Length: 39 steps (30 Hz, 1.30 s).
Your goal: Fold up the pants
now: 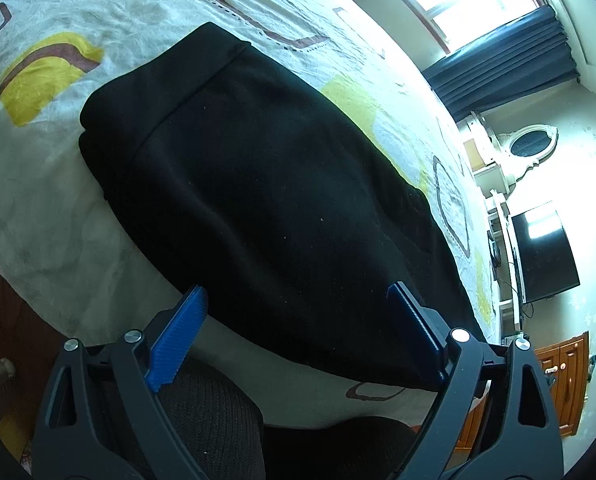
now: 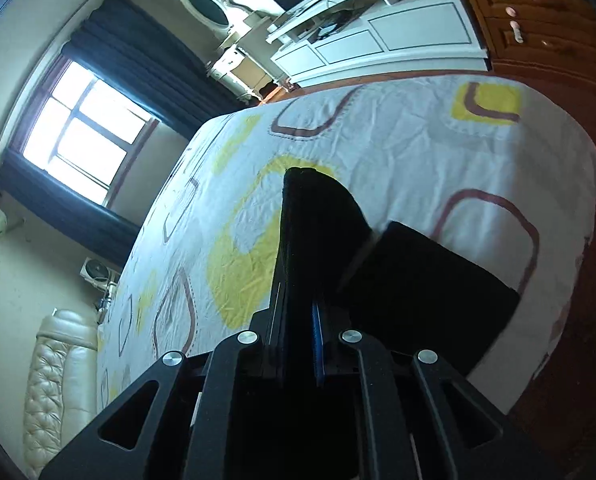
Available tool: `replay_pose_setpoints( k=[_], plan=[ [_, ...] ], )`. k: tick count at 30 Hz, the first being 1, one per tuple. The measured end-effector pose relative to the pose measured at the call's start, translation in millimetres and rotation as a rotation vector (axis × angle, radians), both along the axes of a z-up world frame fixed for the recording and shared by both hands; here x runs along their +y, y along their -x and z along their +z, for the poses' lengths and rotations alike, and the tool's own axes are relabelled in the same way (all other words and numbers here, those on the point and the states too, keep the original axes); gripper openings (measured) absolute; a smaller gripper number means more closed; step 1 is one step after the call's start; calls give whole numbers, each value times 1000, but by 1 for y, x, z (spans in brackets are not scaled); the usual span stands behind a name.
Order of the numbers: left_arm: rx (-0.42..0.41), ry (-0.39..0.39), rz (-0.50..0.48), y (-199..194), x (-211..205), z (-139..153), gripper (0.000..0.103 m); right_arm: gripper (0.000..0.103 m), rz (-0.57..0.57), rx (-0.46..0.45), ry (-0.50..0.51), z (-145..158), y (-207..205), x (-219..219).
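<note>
A home bedroom: patterned bedspread [image 2: 398, 152], curtained window [image 2: 81, 132], tufted headboard [image 2: 53, 380], mirrored dressing table [image 2: 213, 12].

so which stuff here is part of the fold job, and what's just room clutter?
Job:
black pants
left gripper, open over them
right gripper, shut
bed sheet underneath

Clutter:
TV
oval mirror
curtains
wooden cabinet
</note>
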<state>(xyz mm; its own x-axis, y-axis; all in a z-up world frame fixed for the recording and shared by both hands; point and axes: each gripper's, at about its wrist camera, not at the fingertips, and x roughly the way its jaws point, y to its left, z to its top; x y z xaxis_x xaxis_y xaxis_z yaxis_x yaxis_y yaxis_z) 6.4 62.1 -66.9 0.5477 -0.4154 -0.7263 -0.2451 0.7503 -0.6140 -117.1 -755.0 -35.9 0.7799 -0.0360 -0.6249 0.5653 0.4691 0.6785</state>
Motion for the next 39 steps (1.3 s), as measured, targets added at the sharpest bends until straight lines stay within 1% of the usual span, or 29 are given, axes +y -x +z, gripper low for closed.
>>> replay_pose_setpoints(
  k=[3,5,6,7,9,10,11,13,14,16,18,19,21,23,26,28,30,32,33,34,35,36,38,39],
  plan=[
    [11,8,-5,2,-4,-2,91,10,-30,42,-80,-42,24,-8],
    [19,11,-11,3,-6,-2,91,10,-41,2,-176,-67,33,-12],
    [21,13,-14,4,-7,-2,91,12,-53,-24,-209,-75,37,-13],
    [23,15,-15,6,-7,-2,91,14,-67,-42,-222,-79,39,-14],
    [25,19,-18,9,-9,-3,91,27,-82,-87,-225,-82,38,-16],
    [27,18,-21,10,-9,-3,91,45,-96,-109,-221,-83,39,-18],
    [30,14,-25,11,-10,-3,91,53,-111,-128,-222,-83,39,-20],
    [40,9,-27,13,-12,-4,91,52,-112,-131,-225,-85,33,-23],
    [46,9,-26,14,-12,-5,91,35,-109,-120,-212,-83,30,-24],
    [54,11,-26,15,-15,-5,91,6,-71,-98,-156,-71,24,-24],
    [50,5,-29,14,-18,-5,91,6,-74,-88,-109,-60,27,-28],
    [46,5,-31,14,-19,-5,91,6,-82,-89,-112,-59,31,-31],
    [35,9,-35,14,-21,-4,91,6,-84,-58,-126,-69,37,-36],
    [23,4,-47,12,-24,-2,91,6,-101,-38,-162,-87,45,-41],
    [-2,-19,-74,11,-29,6,91,6,-138,-76,-232,-105,57,-46],
    [-28,-40,-104,8,-32,13,91,6,-145,-90,-250,-108,58,-49],
    [-58,-58,-138,6,-36,19,91,6,-178,-117,-264,-109,59,-52],
    [-86,-68,-175,5,-43,24,91,10,-193,-134,-282,-110,65,-53],
    [-98,-69,-196,6,-46,26,91,12,-198,-127,-285,-110,67,-52],
    [-107,-71,-220,6,-50,26,91,16,-209,-116,-284,-108,70,-49],
    [-115,-75,-242,7,-55,27,91,28,-222,-104,-282,-106,74,-45],
    [-122,-79,-270,7,-61,27,91,32,-221,-116,-289,-104,77,-40],
    [-130,-78,-317,5,-69,25,91,33,-172,-136,-303,-98,76,-25],
    [-128,-72,-330,4,-73,25,91,33,-129,-145,-310,-95,73,-14]
  ],
)
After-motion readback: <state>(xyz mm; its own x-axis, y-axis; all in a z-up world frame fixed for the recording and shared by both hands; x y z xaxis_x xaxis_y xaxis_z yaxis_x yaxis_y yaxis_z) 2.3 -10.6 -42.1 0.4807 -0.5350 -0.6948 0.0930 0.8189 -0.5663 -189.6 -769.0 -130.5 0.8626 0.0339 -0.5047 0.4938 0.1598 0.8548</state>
